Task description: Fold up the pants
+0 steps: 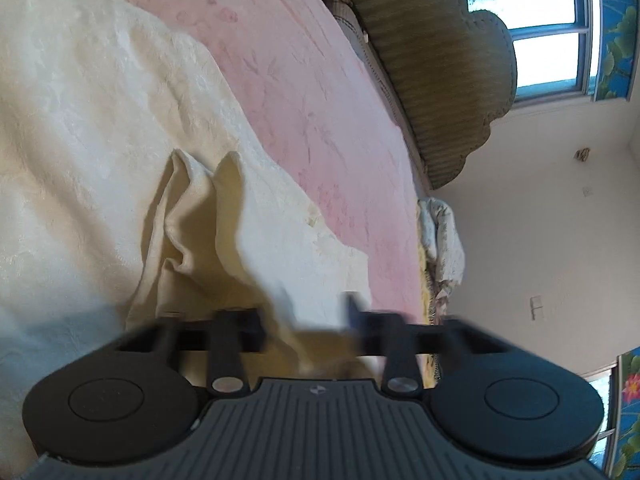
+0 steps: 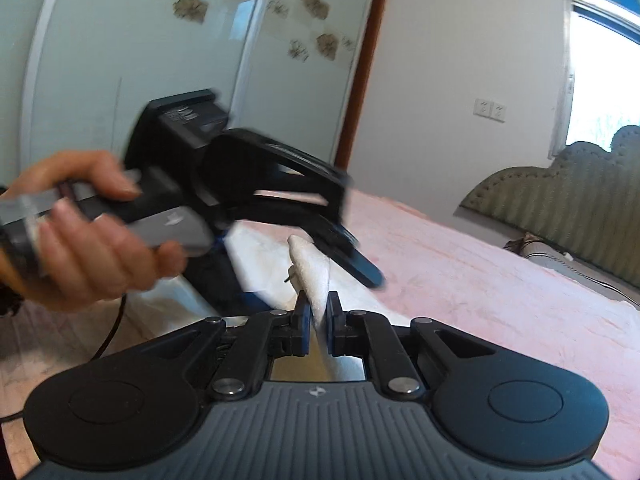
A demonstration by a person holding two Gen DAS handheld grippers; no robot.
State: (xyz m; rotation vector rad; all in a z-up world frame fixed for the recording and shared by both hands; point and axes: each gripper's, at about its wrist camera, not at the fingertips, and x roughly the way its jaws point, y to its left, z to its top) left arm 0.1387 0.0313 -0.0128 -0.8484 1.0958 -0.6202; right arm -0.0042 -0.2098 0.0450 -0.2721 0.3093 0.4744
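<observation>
Both claws gripping pants, fold barely begun.
Right claw [image 2: 316, 320] pinches pants [image 2: 312, 272]; left claw [image 1: 306, 320], blurred, nearly closed on bunched cloth, lower centre; pants mostly flat on bed [image 1: 320, 100].

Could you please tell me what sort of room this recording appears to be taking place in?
Most likely a bedroom: a bed with a pink bedspread, a green padded headboard by a window, and sliding wardrobe doors with flower motifs.
</observation>
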